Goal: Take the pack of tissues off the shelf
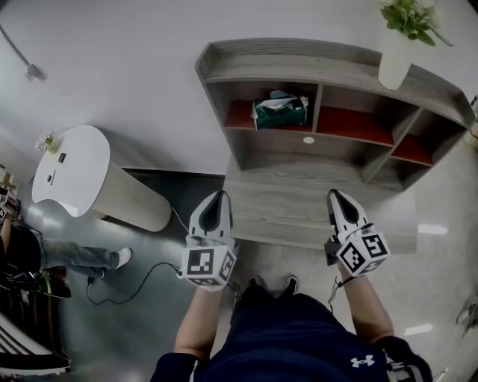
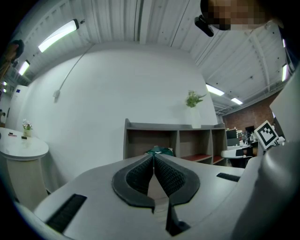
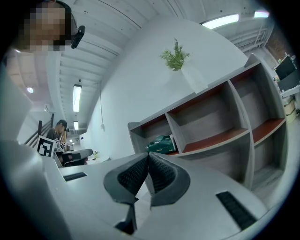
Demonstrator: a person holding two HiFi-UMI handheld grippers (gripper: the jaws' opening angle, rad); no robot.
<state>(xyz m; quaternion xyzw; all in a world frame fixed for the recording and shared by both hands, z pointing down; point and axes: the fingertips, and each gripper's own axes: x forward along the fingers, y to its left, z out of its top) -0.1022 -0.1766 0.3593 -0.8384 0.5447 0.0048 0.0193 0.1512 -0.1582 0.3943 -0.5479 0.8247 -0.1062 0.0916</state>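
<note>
Navy short-sleeved top (image 1: 299,343) with a small white logo (image 1: 361,362), dark shoes (image 1: 254,283) — left claw (image 1: 219,200) and right claw (image 1: 335,200) both pale grey, black ribbed pads (image 2: 140,176), each backed by a cube (image 1: 208,265) of black-and-white square markers.

pack of tissues (image 2: 159,150) partly behind left claw (image 2: 153,156), plant (image 1: 407,16) cropped

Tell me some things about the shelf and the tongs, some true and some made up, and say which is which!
1. The tissue pack sits in the shelf's leftmost compartment, as the head view shows it. True.
2. The left tongs are holding the tissue pack. False: they are shut on nothing, away from the shelf.
3. The right tongs are wide open. False: they are shut.
4. A plant in a white vase stands on top of the shelf. True.
</note>
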